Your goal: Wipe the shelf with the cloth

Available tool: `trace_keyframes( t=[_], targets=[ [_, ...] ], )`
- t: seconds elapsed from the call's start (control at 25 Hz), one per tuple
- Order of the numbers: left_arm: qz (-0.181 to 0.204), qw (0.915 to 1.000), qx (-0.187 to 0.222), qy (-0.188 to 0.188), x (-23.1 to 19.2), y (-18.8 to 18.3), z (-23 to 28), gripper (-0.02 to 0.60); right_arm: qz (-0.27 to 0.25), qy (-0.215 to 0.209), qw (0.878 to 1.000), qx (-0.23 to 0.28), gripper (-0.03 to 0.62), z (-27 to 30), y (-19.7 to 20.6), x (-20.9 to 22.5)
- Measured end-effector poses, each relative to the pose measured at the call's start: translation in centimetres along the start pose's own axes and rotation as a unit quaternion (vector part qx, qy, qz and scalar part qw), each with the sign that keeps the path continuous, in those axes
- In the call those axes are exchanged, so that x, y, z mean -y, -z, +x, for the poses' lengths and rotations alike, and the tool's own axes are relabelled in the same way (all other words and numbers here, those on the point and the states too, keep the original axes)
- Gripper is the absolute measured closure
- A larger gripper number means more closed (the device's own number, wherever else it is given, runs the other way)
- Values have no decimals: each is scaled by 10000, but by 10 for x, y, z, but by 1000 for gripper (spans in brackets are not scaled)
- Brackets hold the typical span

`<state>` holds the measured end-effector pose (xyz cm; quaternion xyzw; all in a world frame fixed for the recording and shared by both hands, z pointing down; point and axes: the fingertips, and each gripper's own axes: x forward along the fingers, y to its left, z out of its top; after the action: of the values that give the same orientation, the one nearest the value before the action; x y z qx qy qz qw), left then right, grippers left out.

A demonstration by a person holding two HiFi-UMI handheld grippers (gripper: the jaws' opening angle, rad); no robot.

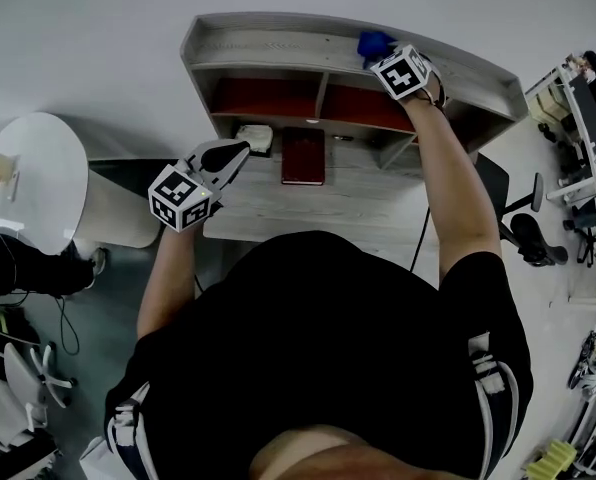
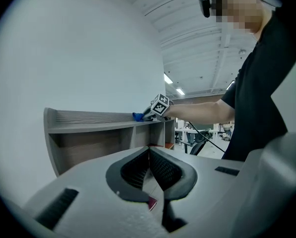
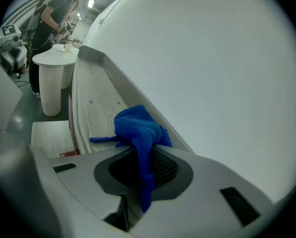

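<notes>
At about one o'clock in the head view, the right claw point(image 1: 380, 56) is clamped on the blue cloth point(image 1: 374, 42). Its own view shows the jaws pinched on a strip of the fabric that hangs back between them, while the bunched part sits at twelve o'clock just past the tips. That bunch rests on the top board of the shelf point(image 1: 278, 43), close to the raised back lip that runs along the white wall point(image 1: 98, 8). The top board is grey and wood-grained and stretches away from the cloth toward nine o'clock. Below it are two open compartments with red inner faces point(image 1: 263, 98), split by one upright. The shelf stands on the desk point(image 1: 378, 203). The left claw point(image 1: 240, 152) is at ten o'clock, low over the desk's front left part and well apart from the cloth. Its jaws are pressed together with nothing between them, tips aimed toward one o'clock. Just beyond those tips a small white object point(image 1: 256, 136) lies on the desk, under the left compartment. A dark red book point(image 1: 303, 155) lies flat at its three o'clock side, in line with the upright. Farther out at nine o'clock stands a round white side desk point(image 1: 38, 183), and at three o'clock a black office chair point(image 1: 523, 230).
</notes>
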<state>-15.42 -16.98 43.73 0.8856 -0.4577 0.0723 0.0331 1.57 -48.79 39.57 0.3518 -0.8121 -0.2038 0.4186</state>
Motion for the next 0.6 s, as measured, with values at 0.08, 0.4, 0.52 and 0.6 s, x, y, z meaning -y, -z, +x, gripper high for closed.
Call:
trace_keyframes(
  t=[0.08,0.4,0.52,0.6],
  targets=[
    [-15,10000,7,-82,-6,2,-11,563,-50,-59,10000,21,534,5,-11,-10],
    [-67,9993,-4,-381,-25,9,-51,563,-296,-306,9988,242,534,21,-63,-50],
    [-91,9988,-4,-471,-31,13,-63,563,-376,-385,9981,307,534,27,-81,-65],
    [-101,9986,-21,-525,-34,17,-71,563,-438,-400,9975,379,534,30,-95,-74]
  ],
)
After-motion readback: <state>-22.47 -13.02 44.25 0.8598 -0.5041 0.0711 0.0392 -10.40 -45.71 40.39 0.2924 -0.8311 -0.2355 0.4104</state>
